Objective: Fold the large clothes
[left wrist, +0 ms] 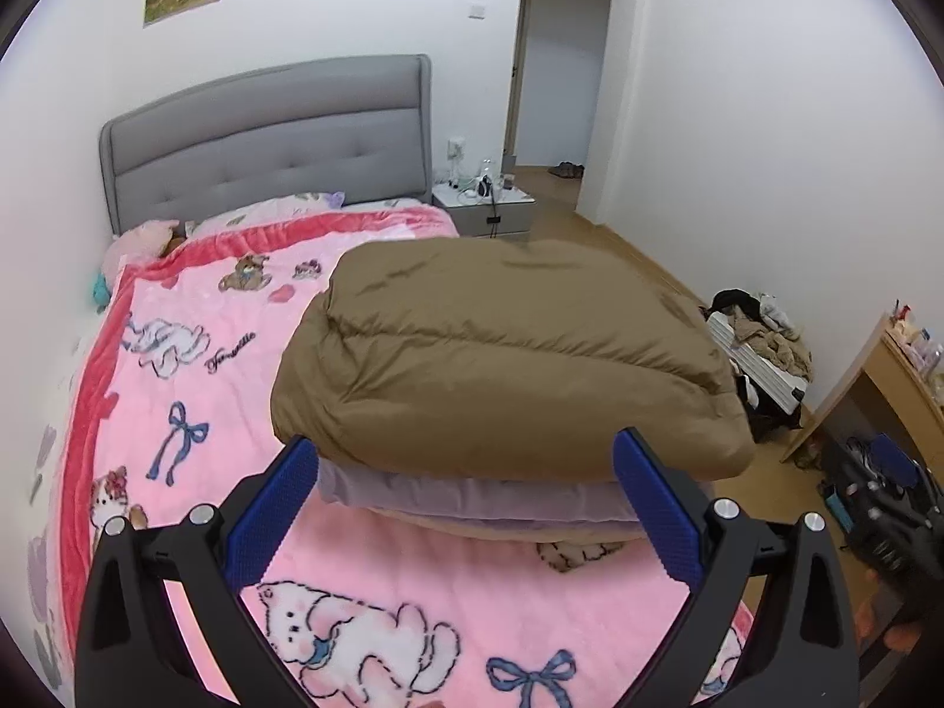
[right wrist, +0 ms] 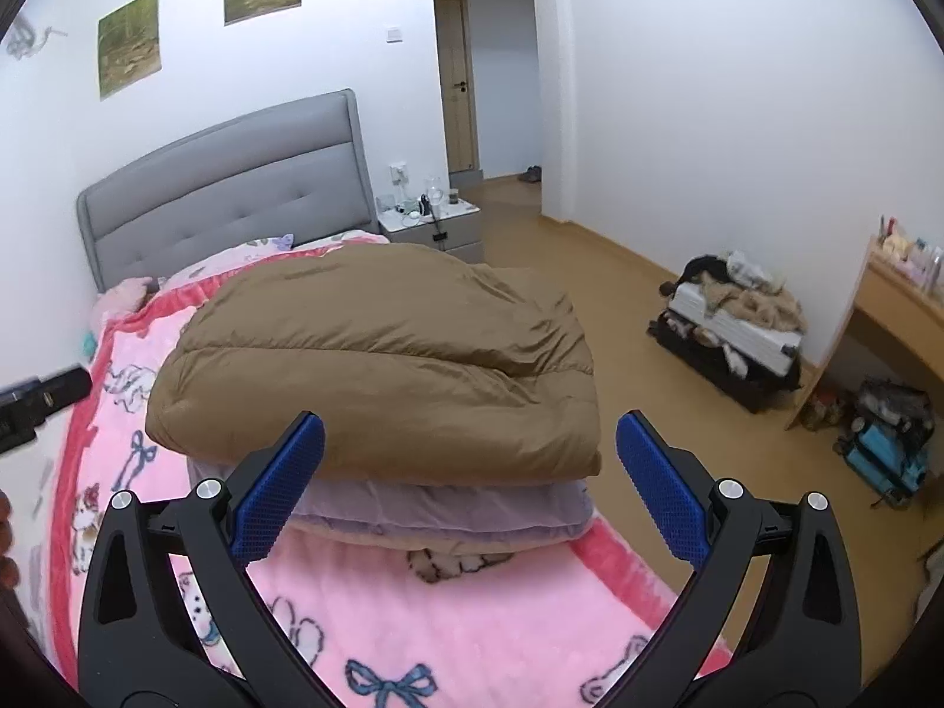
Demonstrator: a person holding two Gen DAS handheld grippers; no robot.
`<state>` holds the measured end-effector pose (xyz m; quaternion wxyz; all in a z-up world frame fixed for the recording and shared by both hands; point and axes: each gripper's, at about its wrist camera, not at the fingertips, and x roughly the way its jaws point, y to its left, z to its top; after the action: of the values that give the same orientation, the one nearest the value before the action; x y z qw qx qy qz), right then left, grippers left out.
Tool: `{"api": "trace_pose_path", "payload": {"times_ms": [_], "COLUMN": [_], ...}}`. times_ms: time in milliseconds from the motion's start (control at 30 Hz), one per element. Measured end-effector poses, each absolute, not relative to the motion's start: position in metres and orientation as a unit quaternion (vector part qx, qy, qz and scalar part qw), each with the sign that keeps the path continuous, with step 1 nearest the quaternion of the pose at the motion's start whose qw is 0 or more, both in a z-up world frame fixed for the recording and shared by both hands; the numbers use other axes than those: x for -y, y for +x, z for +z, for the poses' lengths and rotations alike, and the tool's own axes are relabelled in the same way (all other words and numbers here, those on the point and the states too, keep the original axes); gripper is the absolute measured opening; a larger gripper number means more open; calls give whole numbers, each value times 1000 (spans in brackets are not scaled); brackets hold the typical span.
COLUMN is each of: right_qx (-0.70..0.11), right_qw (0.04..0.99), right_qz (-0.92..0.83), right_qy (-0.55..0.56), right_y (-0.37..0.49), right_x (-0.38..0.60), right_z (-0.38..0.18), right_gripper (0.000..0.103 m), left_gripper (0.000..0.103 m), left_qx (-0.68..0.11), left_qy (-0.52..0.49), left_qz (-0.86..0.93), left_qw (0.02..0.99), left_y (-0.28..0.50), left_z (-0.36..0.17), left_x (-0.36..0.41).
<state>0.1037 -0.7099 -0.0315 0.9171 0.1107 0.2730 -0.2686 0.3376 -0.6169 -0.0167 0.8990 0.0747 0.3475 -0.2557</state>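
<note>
The fisheye rim darkens the corners of both wrist views, and the bed's (left wrist: 147, 354) foot and sides run out of frame. A dark object (right wrist: 41, 398) enters at the left edge of the right wrist view; too cut off to identify. The right edge of the left wrist view is blurred, so the dark bags (left wrist: 879, 507) on the floor there are hard to make out. The suitcase (right wrist: 737, 330) against the far wall is heaped with clothes that cannot be told apart. Items on the nightstand (right wrist: 436, 224) are too small to name. The brown padded coat (left wrist: 501, 354) lies folded into a thick, puffy bundle on the pink cartoon blanket (left wrist: 194, 307), toward the bed's right side. Its surface is smooth with quilted seams and soft creases, and the near edge is rounded. It rests on top of a folded lilac garment (left wrist: 472, 495), and a thin tan layer shows under that; only the front edges of these 2 are visible. Left gripper (left wrist: 466, 501): blue pads spread wide, nothing between them, clear of the stack. Right gripper (right wrist: 472, 481): jaws fully apart, empty, framing the stack's near edge without touching it.
</note>
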Motion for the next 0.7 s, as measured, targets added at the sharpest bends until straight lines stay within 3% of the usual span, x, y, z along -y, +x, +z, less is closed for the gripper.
{"api": "trace_pose_path", "payload": {"times_ms": [700], "right_qx": [-275], "right_qw": [923], "right_qz": [-249], "right_qy": [103], "right_y": [98], "right_x": [686], "right_z": [-15], "right_gripper": [95], "left_gripper": [98], "left_qx": [-327], "left_qy": [114], "left_qz": [-260], "left_qw": [901], "left_y": [315], "left_z": [-3], "left_x": [637]}}
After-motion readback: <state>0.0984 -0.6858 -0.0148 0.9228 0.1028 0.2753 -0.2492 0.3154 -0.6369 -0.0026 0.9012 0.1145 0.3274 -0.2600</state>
